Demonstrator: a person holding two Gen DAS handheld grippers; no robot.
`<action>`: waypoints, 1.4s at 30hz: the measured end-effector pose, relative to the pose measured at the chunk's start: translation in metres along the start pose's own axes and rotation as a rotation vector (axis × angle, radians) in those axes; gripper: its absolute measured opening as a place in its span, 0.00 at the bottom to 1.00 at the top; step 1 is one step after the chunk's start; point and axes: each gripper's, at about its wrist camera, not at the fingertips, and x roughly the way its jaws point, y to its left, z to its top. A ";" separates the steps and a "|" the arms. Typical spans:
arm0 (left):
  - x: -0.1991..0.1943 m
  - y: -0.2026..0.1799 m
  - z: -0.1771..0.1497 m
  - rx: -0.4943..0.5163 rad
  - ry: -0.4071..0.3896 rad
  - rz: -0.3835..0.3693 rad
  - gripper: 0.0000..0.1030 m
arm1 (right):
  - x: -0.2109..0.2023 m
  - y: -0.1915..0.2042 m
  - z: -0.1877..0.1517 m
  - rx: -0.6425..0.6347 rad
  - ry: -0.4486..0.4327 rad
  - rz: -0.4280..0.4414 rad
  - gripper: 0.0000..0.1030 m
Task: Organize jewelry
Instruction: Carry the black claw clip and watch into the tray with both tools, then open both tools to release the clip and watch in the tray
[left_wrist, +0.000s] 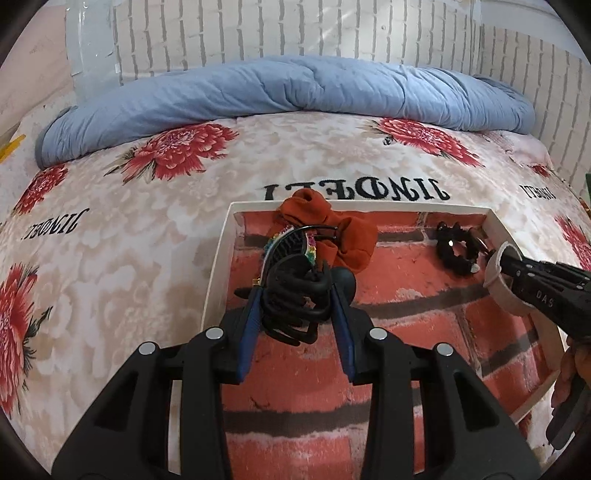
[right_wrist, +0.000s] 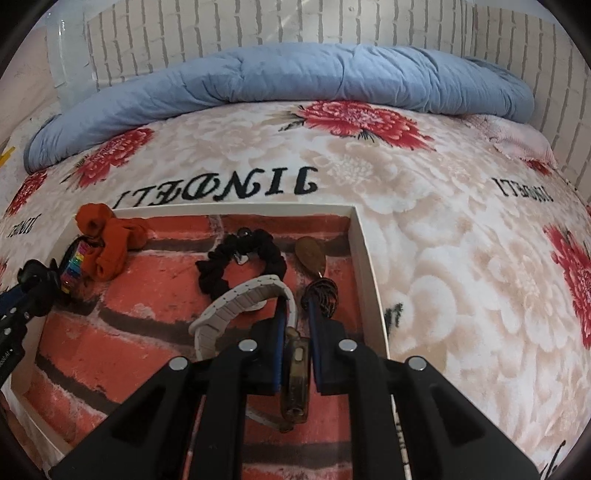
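Note:
A white-rimmed tray (left_wrist: 218, 266) with a red brick-print floor lies on the bed; it also shows in the right wrist view (right_wrist: 364, 251). My left gripper (left_wrist: 295, 295) is shut on a black claw hair clip (left_wrist: 291, 299), low over the tray's far left. Beyond it lie a rainbow comb clip (left_wrist: 291, 243) and an orange scrunchie (left_wrist: 332, 229). My right gripper (right_wrist: 297, 314) is shut on a white-strap watch (right_wrist: 240, 299) over the tray's right part. A black scrunchie (right_wrist: 243, 258), a brown leaf pendant (right_wrist: 310, 254) and a dark coiled piece (right_wrist: 325, 291) lie ahead of it.
The tray rests on a cream blanket (right_wrist: 461, 229) with red flowers. A folded blue quilt (left_wrist: 288, 88) lies along the far side under a white brick wall (left_wrist: 295, 29). The right gripper (left_wrist: 546, 291) shows in the left wrist view.

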 end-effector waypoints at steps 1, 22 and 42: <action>0.001 0.001 0.001 -0.003 0.001 0.000 0.34 | 0.003 -0.001 0.000 0.001 0.005 -0.002 0.12; 0.000 0.011 -0.005 -0.028 0.053 0.049 0.56 | -0.004 0.003 -0.003 -0.039 0.077 0.040 0.54; -0.134 0.025 -0.040 -0.048 -0.041 -0.022 0.95 | -0.126 -0.026 -0.054 -0.059 -0.057 0.075 0.75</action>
